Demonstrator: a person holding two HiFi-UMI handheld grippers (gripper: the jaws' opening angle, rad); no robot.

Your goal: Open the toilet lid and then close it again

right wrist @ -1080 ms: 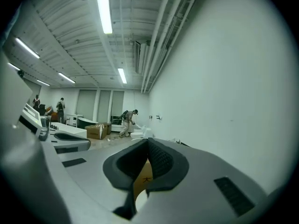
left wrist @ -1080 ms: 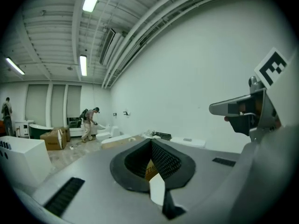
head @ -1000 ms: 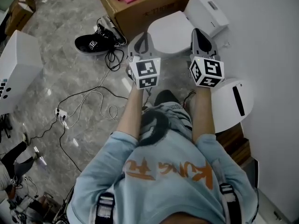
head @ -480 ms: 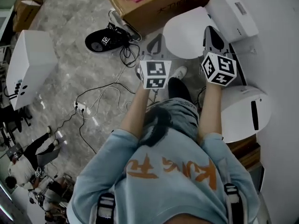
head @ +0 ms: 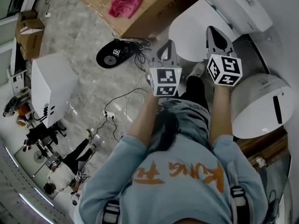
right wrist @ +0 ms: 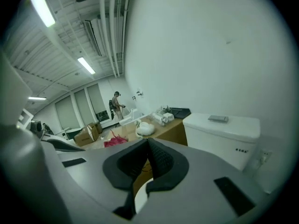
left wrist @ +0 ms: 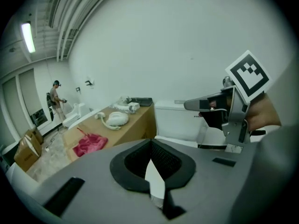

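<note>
Near closed toilet lid [head: 194,29]: left tool [head: 169,48], right tool [head: 212,34] clenched, empty; cardboard box [head: 156,10], shoe [head: 114,55], cables [head: 124,101] beside.

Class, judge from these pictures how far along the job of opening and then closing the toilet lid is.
Done: nothing shows yet; the toilet lid lies down flat. In hand: the left gripper and right gripper, both shut and empty, reach toward the toilet, neither gripping the lid. Left: raising the lid, then lowering it again.
</note>
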